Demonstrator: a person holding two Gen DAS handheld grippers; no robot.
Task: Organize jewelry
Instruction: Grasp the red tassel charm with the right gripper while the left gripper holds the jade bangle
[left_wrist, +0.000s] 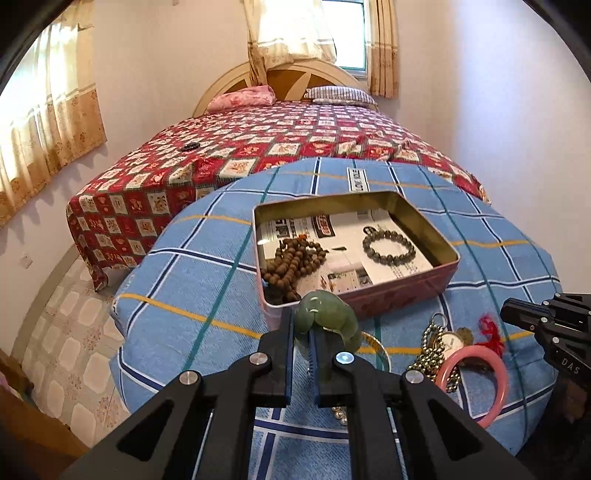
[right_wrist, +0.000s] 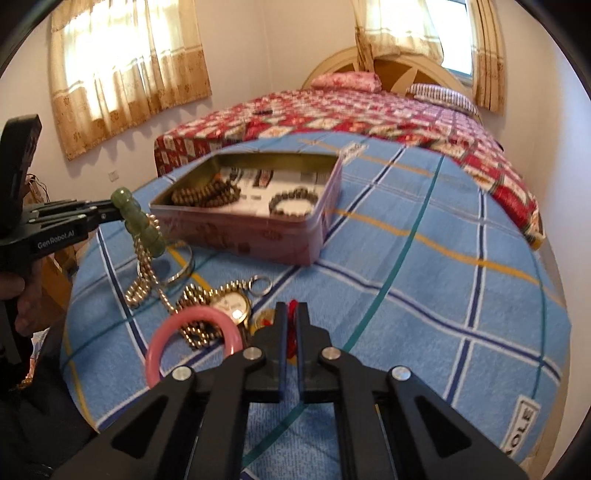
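My left gripper (left_wrist: 303, 325) is shut on a green jade bracelet (left_wrist: 328, 314) and holds it above the blue checked cloth, just in front of the open pink tin (left_wrist: 406, 291). The tin holds a brown bead string (left_wrist: 295, 262) and a grey bead bracelet (left_wrist: 389, 247) on newspaper. In the right wrist view the jade bracelet (right_wrist: 142, 221) hangs from the left gripper (right_wrist: 114, 212) left of the tin (right_wrist: 258, 236). My right gripper (right_wrist: 292, 314) is shut on a red tassel (right_wrist: 292, 304). A pink bangle (right_wrist: 192, 339), a gold watch (right_wrist: 232, 306) and a bead chain (right_wrist: 144, 273) lie on the cloth.
The cloth (right_wrist: 443, 295) covers a rounded surface in front of a bed with a red patterned cover (left_wrist: 258, 147). A thin metal bangle (right_wrist: 184, 262) and a key ring (right_wrist: 260, 284) lie by the chain. The tiled floor (left_wrist: 74, 350) drops off on the left.
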